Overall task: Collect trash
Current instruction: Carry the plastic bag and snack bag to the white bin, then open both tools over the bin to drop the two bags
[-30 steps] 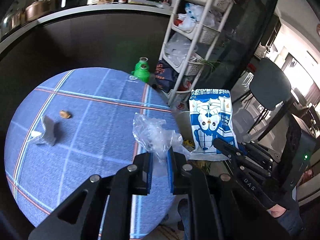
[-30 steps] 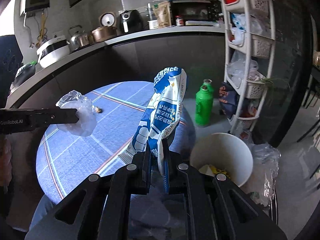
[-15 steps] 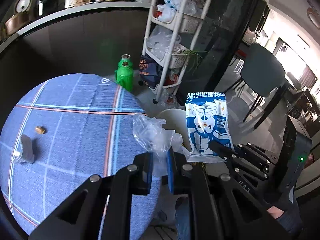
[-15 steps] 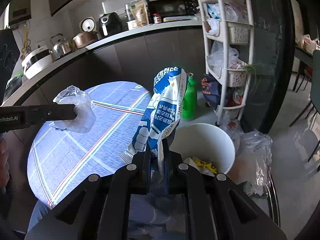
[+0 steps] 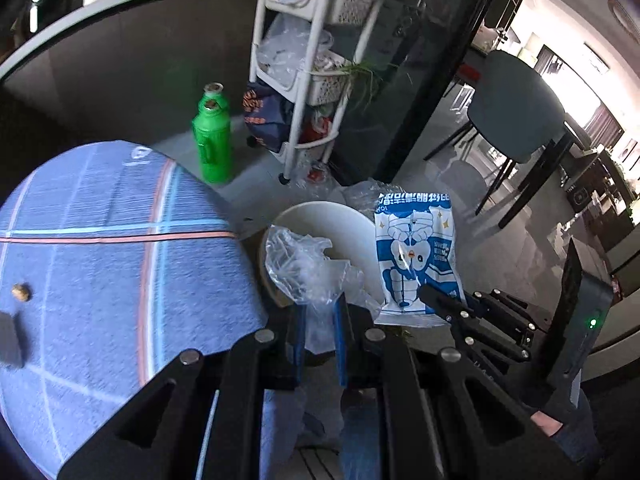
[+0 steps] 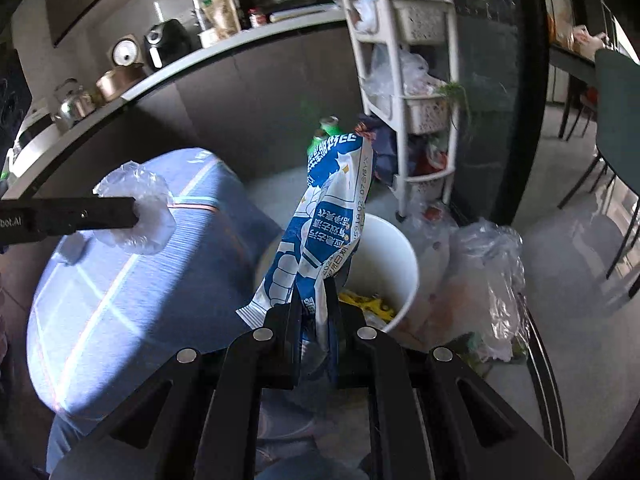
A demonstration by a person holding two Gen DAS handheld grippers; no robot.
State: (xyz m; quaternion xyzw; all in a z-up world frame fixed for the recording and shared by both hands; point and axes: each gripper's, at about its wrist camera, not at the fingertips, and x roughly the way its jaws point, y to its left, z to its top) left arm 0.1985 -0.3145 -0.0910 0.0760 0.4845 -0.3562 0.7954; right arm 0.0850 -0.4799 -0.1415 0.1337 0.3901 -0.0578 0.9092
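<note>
Crumpled clear plastic bag (image 5: pixel 306 268) pinched tight in the left claw (image 5: pixel 319 330), hanging just over the near rim of the round white plastic bin (image 5: pixel 320 220) on the floor. Right beside it, blue-and-white printed snack wrapper (image 6: pixel 320 236) standing upright, clamped at its bottom edge in the right claw (image 6: pixel 318 320), also above the bin's opening. From the right-hand cam you can see yellow scraps (image 6: pixel 366 302) already lying inside the bin. Both claws closed on their trash, both tilted down twd the bin.

Left of the bin, round desk w/ blue cloth, red and pale stripes (image 5: pixel 100 264); a small brown nut-like bit (image 5: pixel 21 292) and a dark grey piece (image 5: pixel 9 338) lie on it, near the left edge of view. Behind the bin: green plastic bottle (image 5: pixel 212 140) upright on the floor, white tiered rack (image 5: pixel 320 80) stuffed w/ bags, a dark blue bag (image 5: pixel 266 120) at its foot. Loose clear bags (image 6: pixel 486 280) on the floor just right of the bin. Long kitchen counter (image 6: pixel 180 64) w/ kettle and cookers at the back; dark chair (image 5: pixel 516 120) off right.
</note>
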